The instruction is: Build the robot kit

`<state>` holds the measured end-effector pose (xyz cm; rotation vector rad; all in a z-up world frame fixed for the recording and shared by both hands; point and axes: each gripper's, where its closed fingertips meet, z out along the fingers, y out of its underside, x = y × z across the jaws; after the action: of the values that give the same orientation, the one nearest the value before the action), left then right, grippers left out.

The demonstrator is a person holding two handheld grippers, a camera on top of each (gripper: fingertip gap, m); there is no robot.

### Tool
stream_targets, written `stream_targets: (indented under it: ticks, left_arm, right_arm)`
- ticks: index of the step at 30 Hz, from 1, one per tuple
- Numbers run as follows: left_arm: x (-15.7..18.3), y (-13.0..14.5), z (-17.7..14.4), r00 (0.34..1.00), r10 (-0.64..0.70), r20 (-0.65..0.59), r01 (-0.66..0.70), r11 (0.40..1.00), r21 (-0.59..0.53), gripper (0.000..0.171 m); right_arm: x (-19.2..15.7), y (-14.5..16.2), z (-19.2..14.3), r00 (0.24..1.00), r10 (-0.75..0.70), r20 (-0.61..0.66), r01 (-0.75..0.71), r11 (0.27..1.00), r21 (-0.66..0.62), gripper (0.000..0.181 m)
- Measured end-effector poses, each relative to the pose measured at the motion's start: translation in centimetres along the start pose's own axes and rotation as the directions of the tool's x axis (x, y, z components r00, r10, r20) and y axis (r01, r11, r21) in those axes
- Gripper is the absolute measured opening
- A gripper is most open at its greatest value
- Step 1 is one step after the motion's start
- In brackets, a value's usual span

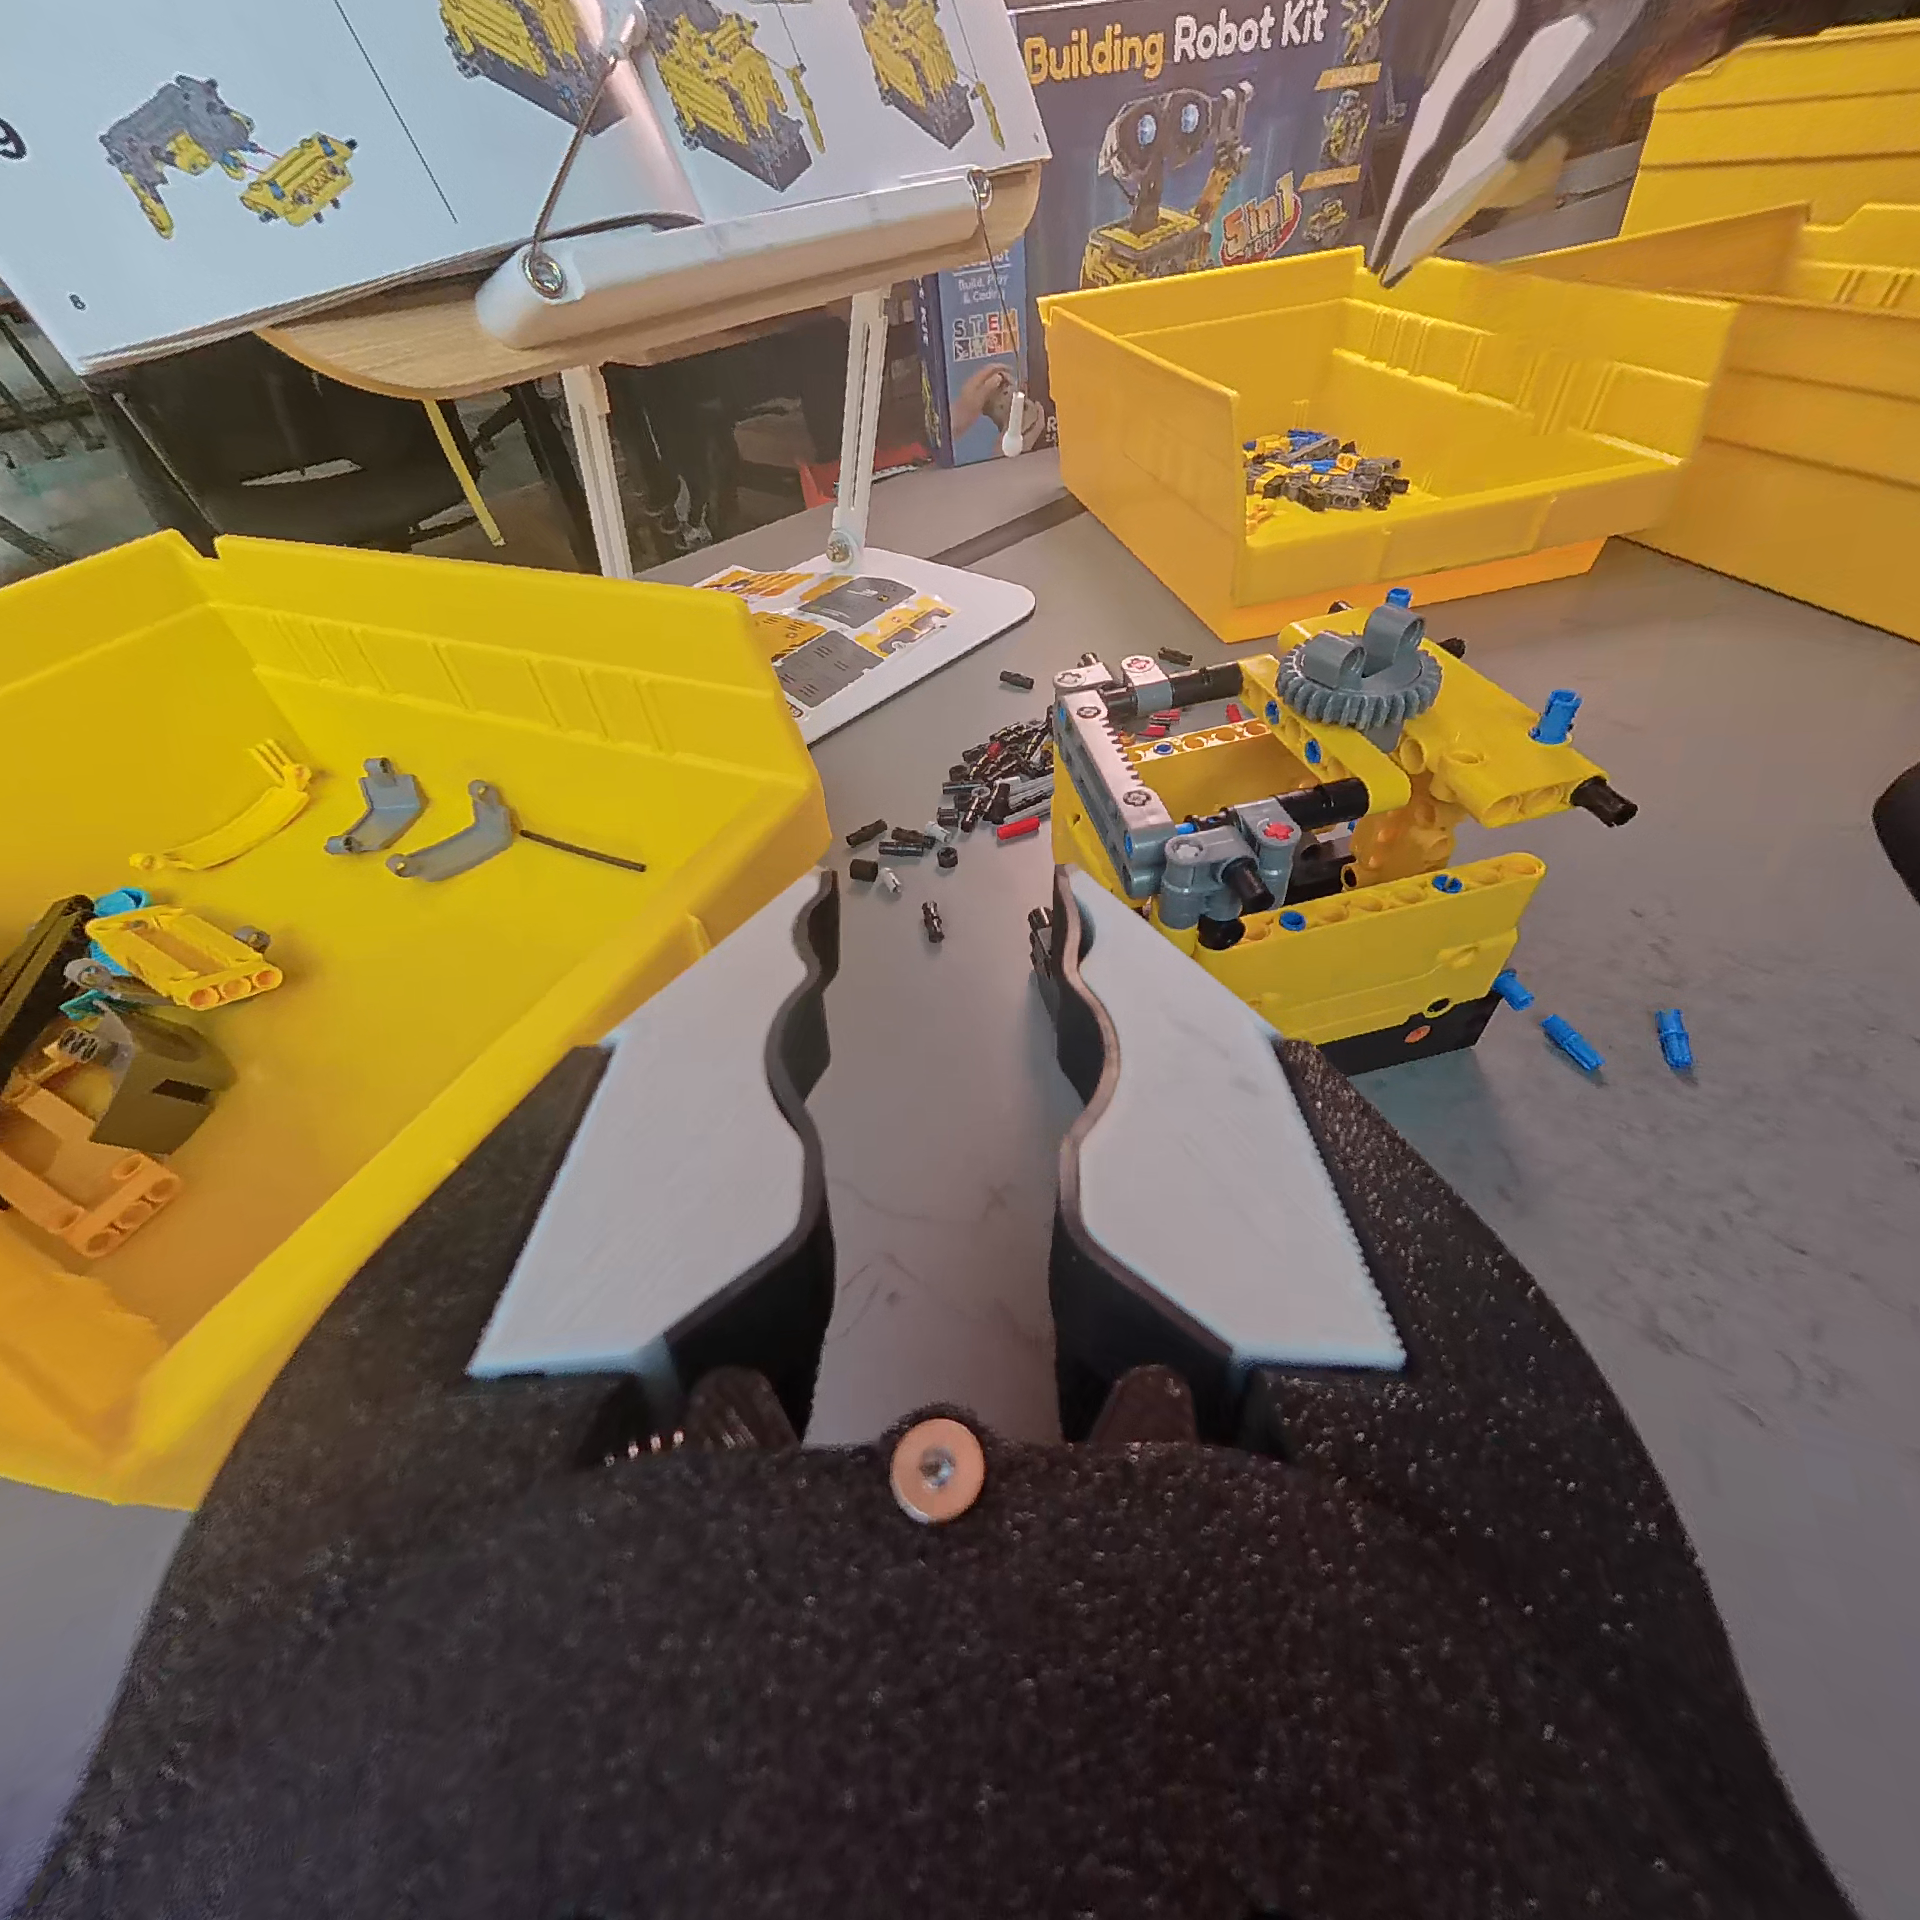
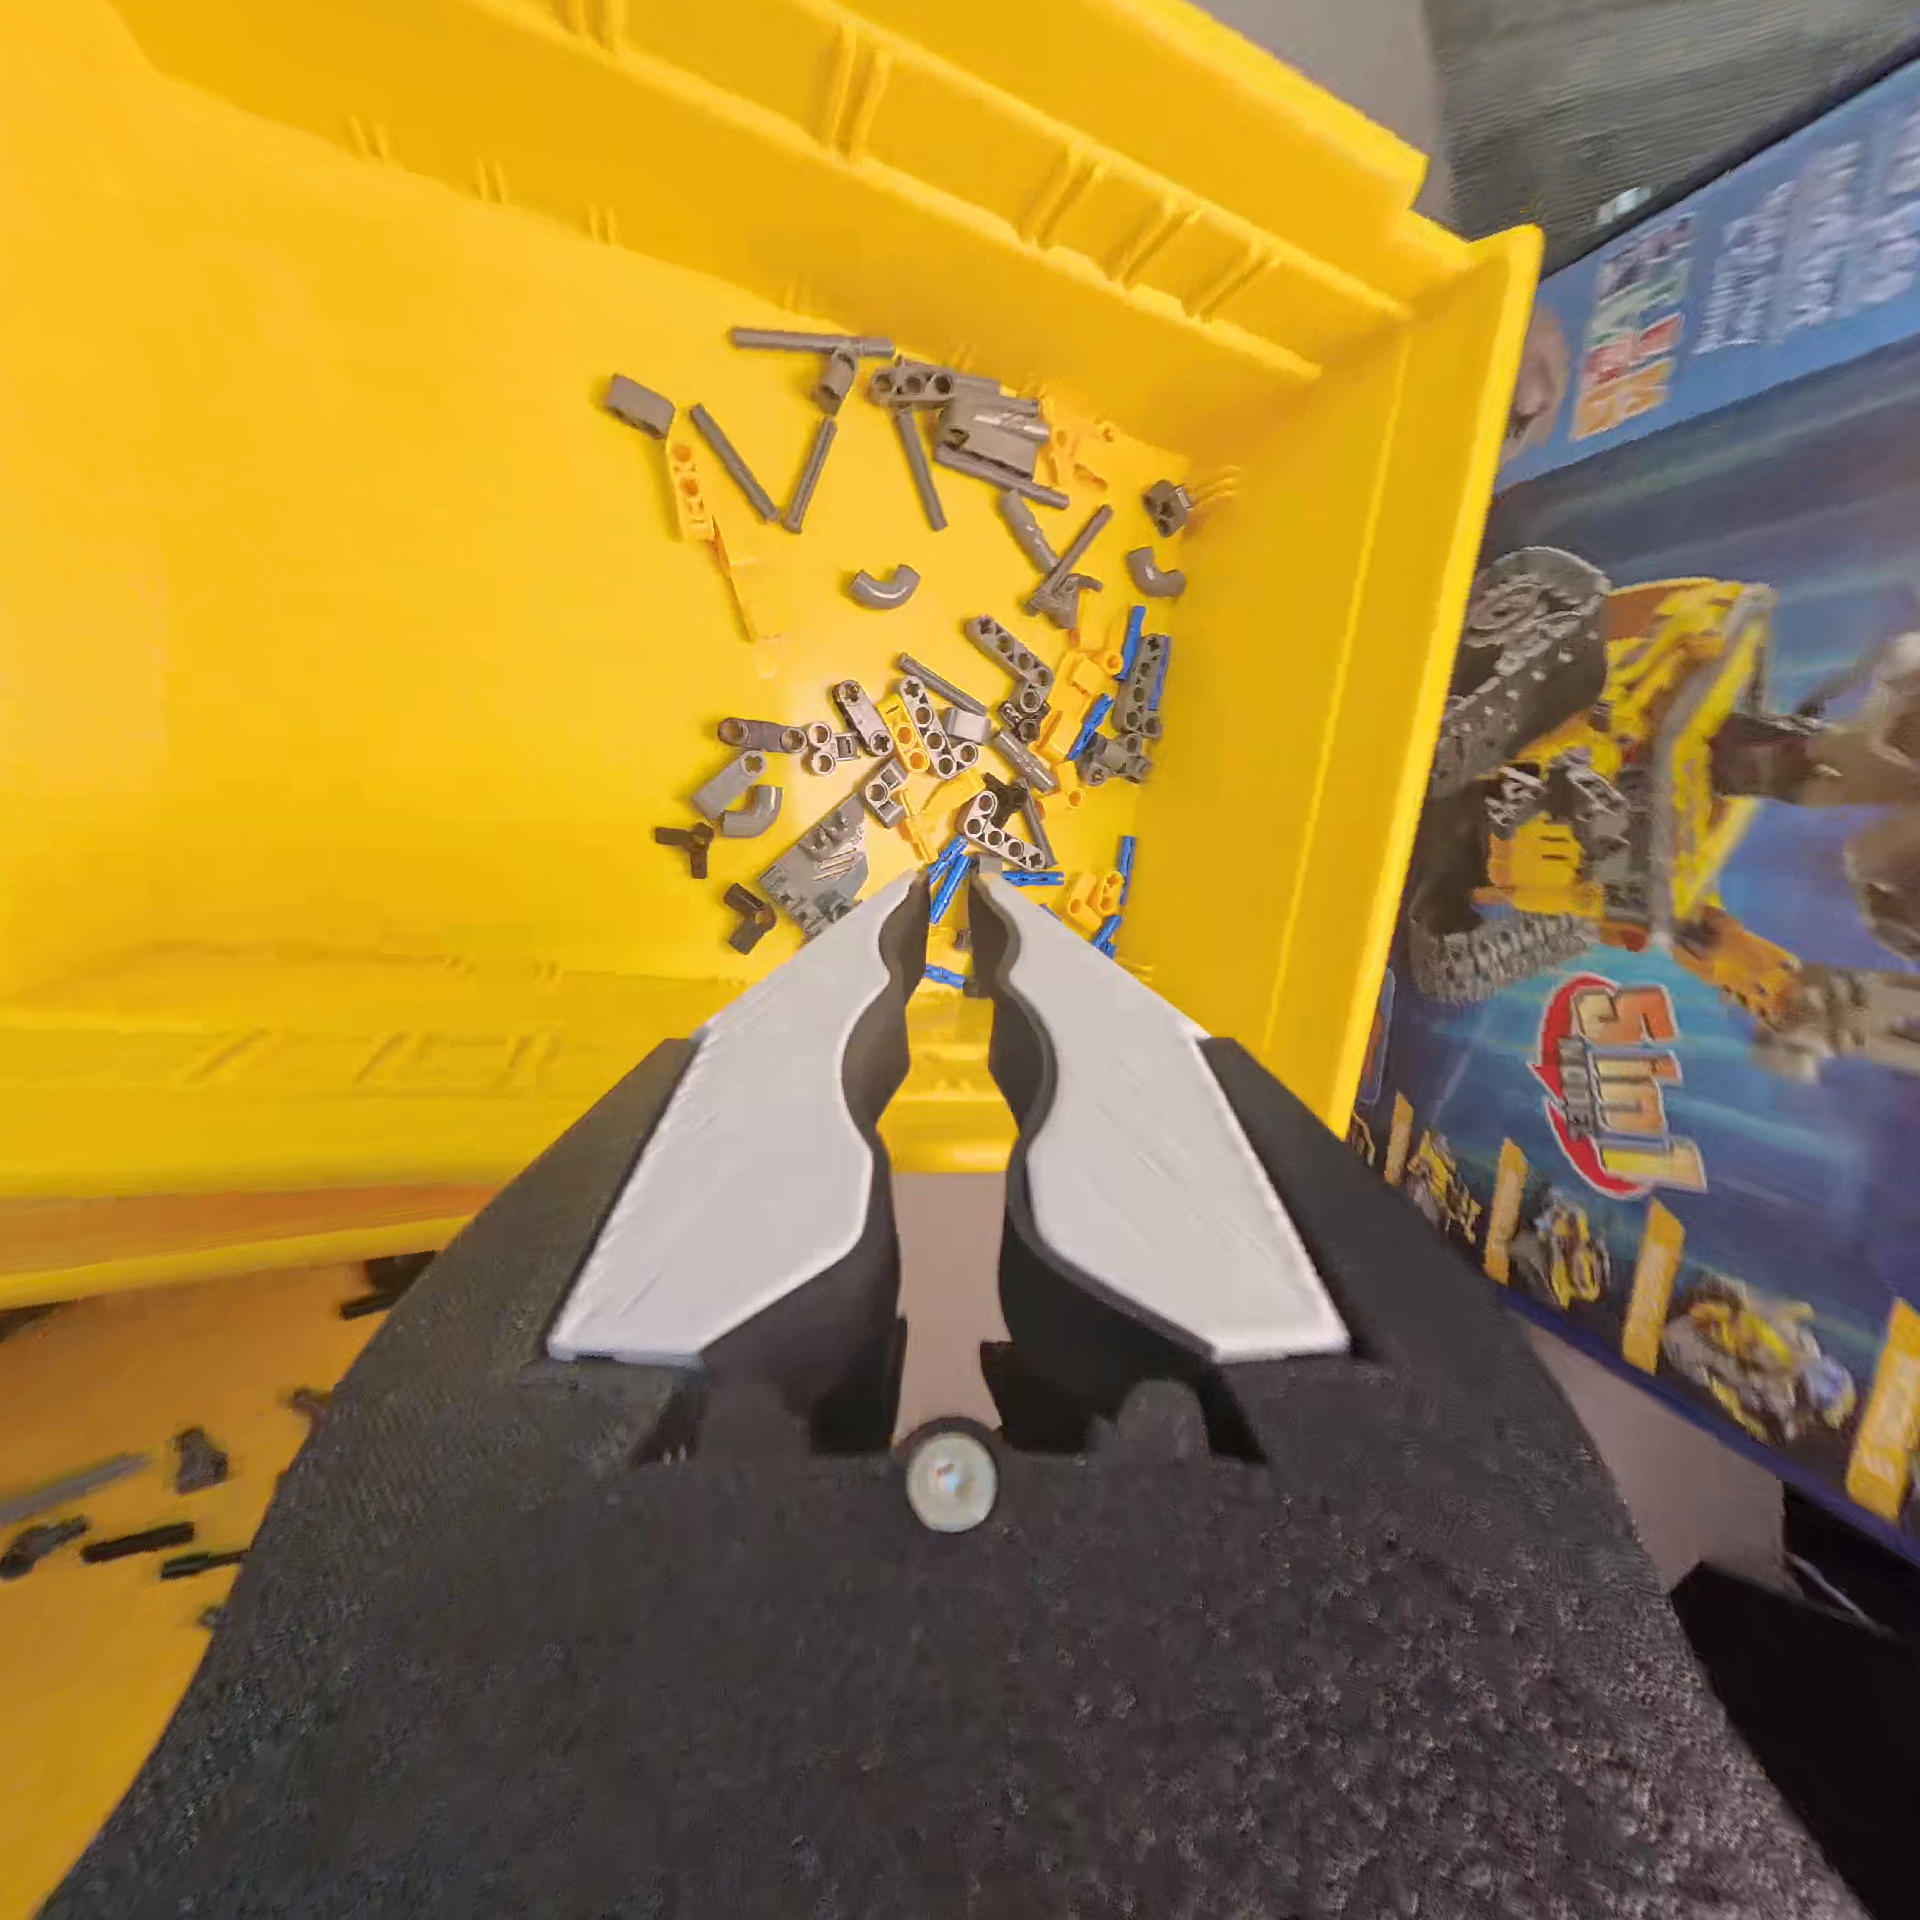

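My left gripper point(image 1: 945, 902) is open and empty, low over the grey table. Its right fingertip point(image 1: 1070, 914) is right beside the lower left corner of a half-built yellow brick model point(image 1: 1382, 935) topped by a grey gear point(image 1: 1359, 688). Loose black pins point(image 1: 971, 784) lie just beyond the fingertips. My right gripper point(image 2: 948, 888) hovers over a yellow bin point(image 2: 312, 623) of grey, yellow and blue parts point(image 2: 966, 748). Its jaws stand a narrow gap apart, blue pins point(image 2: 948, 868) show in the gap, and I see nothing gripped. It also shows in the left wrist view point(image 1: 1455, 166).
A yellow bin point(image 1: 436, 1091) at the left holds grey curved pieces point(image 1: 384, 805) and a small sub-assembly point(image 1: 104, 1039). A manual on a white stand point(image 1: 540, 156) and a kit box point(image 1: 1184, 135) stand behind. Blue pins point(image 1: 1621, 1034) lie right of the model. Another kit box point(image 2: 1662, 831) stands right of the bin. About 50 centimetres separates my left fingertips from my right. The right gripper is farther from the grey gear point(image 1: 1359, 688), some 45 centimetres, than the left, some 6 centimetres.
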<state>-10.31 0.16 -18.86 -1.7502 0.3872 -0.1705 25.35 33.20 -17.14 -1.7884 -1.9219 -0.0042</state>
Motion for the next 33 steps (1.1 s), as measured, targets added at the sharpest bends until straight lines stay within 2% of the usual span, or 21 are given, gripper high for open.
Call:
stream_targets:
  ticks: [3,7,14,20,23,26,30,33]
  left_arm:
    - [-0.2,0.1,-0.2,1.0,-0.002,0.001,0.002,1.0,-0.001,0.04]
    - [-0.4,0.1,-0.3,1.0,-0.013,0.004,0.013,1.0,-0.001,0.04]
    - [-0.5,0.1,-0.3,0.999,-0.039,-0.012,0.039,0.999,0.001,0.04]
    - [-0.6,0.1,-0.3,0.998,-0.059,-0.026,0.059,0.998,0.003,0.04]
    - [-0.6,0.1,-0.4,0.998,-0.064,-0.03,0.064,0.998,0.006,0.04]
    - [-0.5,0.0,-0.4,0.997,-0.064,-0.035,0.065,0.998,0.011,0.04]
    - [-0.5,-0.1,-0.5,0.997,-0.065,-0.042,0.066,0.998,0.019,0.039]
    - [-0.5,-0.2,-0.6,0.997,-0.065,-0.034,0.066,0.998,0.026,0.038]
  right_arm:
    - [-0.3,1.1,3.9,0.987,-0.101,0.127,0.118,0.984,-0.137,0.008]
    - [-0.7,2.3,6.9,0.951,-0.214,0.223,0.266,0.934,-0.24,0.01]
    - [-1.3,3.3,9.1,0.924,-0.224,0.309,0.327,0.884,-0.335,0.011]
    - [-1.4,3.2,9.4,0.924,-0.204,0.323,0.313,0.89,-0.332,0.007]
    - [-1.3,3.4,9.0,0.931,-0.191,0.312,0.297,0.893,-0.339,0.007]
    - [-0.4,2.1,7.4,0.951,-0.171,0.257,0.245,0.924,-0.292,0.007]
    - [1.4,-2.0,2.5,0.986,-0.132,0.101,0.146,0.978,-0.147,0.007]
    - [-0.3,-6.1,-2.1,0.998,-0.052,0.039,0.052,0.999,0.003,0.007]
